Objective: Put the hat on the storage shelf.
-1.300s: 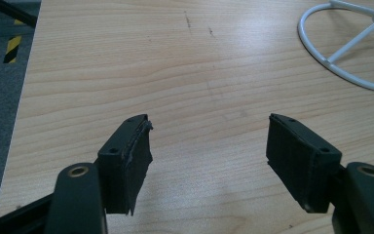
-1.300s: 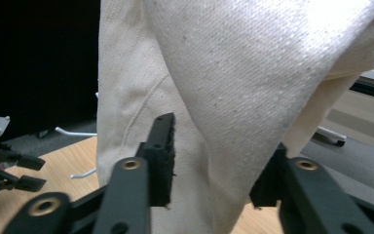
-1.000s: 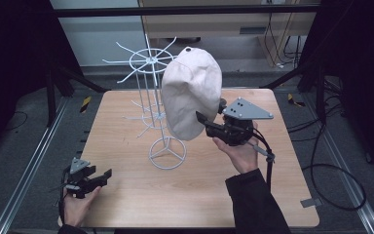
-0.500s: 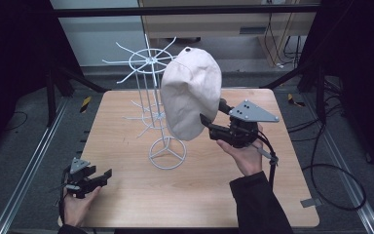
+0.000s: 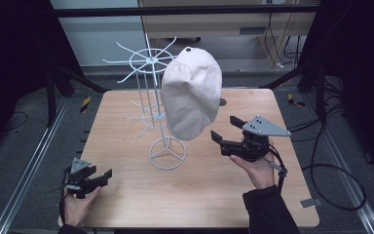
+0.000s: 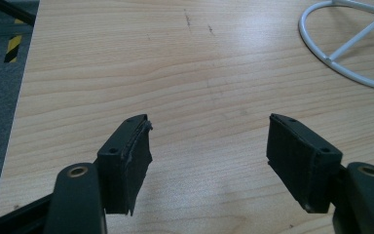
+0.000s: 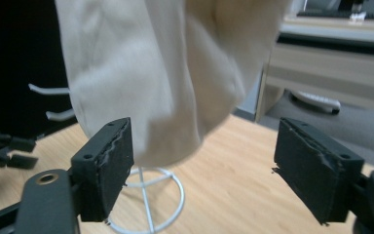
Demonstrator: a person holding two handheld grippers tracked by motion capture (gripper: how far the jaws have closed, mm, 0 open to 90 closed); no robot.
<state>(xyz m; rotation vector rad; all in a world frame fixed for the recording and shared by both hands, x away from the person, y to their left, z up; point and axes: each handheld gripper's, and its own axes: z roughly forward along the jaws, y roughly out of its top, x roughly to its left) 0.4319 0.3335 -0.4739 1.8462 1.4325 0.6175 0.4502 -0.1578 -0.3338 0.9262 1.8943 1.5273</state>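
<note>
A cream cap (image 5: 192,92) hangs on a white wire rack (image 5: 148,61), whose ring base (image 5: 167,152) stands at the table's middle. My right gripper (image 5: 223,127) is open just right of the cap's lower edge, a small gap away. In the right gripper view the cap (image 7: 165,73) hangs just beyond the open right gripper (image 7: 204,161), and the ring base (image 7: 180,195) lies below it. My left gripper (image 5: 104,177) is open and empty low over the near left corner. The left gripper view shows the left gripper (image 6: 209,146) above bare wood, with the ring base (image 6: 327,61) at the upper right.
The wooden table (image 5: 126,204) has metal rails along both sides and dark floor beyond. A small hole (image 5: 222,102) marks the tabletop behind the cap. Cables (image 5: 331,185) trail off the right edge. The rack's thin arms (image 5: 121,62) spread left at two heights.
My right gripper has drawn back from the cap's lower edge, to the right and toward the person. The cap stays on the rack. The left gripper has not moved.
</note>
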